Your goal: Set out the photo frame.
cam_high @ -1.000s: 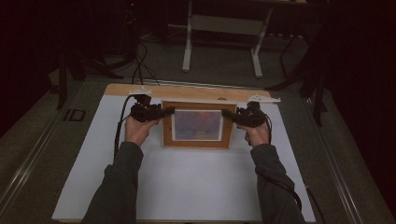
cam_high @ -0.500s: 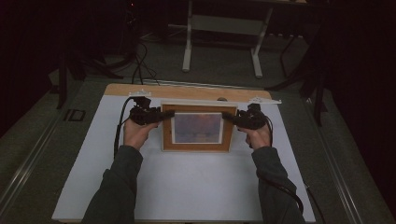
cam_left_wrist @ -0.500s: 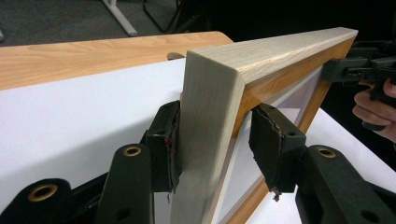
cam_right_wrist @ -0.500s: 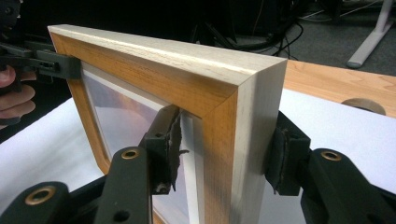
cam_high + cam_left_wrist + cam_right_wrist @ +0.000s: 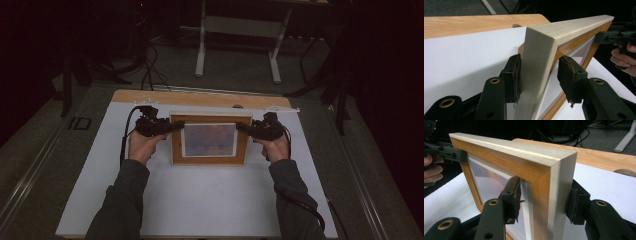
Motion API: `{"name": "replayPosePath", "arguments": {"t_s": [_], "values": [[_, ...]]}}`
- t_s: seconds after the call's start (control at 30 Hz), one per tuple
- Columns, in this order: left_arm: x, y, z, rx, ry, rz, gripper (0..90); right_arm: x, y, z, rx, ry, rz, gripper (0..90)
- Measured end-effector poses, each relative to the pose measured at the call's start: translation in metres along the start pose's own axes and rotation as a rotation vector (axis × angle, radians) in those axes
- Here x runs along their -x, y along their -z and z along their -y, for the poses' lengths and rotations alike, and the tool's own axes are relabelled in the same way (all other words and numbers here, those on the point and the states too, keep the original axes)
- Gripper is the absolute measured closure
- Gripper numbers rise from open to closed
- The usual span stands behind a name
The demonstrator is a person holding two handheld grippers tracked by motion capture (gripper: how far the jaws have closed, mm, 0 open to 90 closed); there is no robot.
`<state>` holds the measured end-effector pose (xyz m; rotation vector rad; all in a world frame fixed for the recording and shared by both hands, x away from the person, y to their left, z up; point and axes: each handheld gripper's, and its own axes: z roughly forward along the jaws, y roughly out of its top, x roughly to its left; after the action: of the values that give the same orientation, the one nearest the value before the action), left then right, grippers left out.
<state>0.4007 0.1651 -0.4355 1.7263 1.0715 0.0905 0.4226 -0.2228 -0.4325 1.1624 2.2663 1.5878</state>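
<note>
A wooden picture frame [image 5: 210,159] with a pale mat and a dusky picture is held up off the white sheet, picture side towards the high camera. My left gripper [image 5: 176,126] is shut on its left rail near the top corner. In the left gripper view the frame [image 5: 564,27] runs away between the pads of my left gripper [image 5: 539,75], one pad on the back, one at the front. My right gripper [image 5: 242,127] is shut on the right rail. In the right gripper view my right gripper [image 5: 544,202] clamps the frame [image 5: 506,150] front and back.
A white sheet [image 5: 200,205] covers the table, with a bare wooden strip [image 5: 200,97] along the far edge. Beyond it on the dark floor stand a white table base [image 5: 235,47] and loose cables [image 5: 150,65]. A person's sleeves reach in from the bottom.
The frame looks slightly larger and its near edge sits lower in the high view. Both hands have stayed almost where they were, still gripping it.
</note>
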Motion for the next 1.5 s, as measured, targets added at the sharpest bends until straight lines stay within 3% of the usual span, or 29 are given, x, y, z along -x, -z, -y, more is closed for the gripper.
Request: {"name": "replayPosePath", "arguments": {"t_s": [1.0,1.3,1.5], "values": [[0.002,0.005,0.008,0.013,0.017,0.019,54.8,-0.005,0.004,0.005,0.001,-0.004,-0.011,50.9],[0.000,0.005,0.010,0.026,0.013,0.011,43.9,-0.005,0.005,0.006,0.006,0.011,-0.003,49.0],[-0.002,0.009,0.014,0.027,0.009,0.010,42.8,-0.005,0.006,0.007,0.003,0.015,0.004,45.7]]}}
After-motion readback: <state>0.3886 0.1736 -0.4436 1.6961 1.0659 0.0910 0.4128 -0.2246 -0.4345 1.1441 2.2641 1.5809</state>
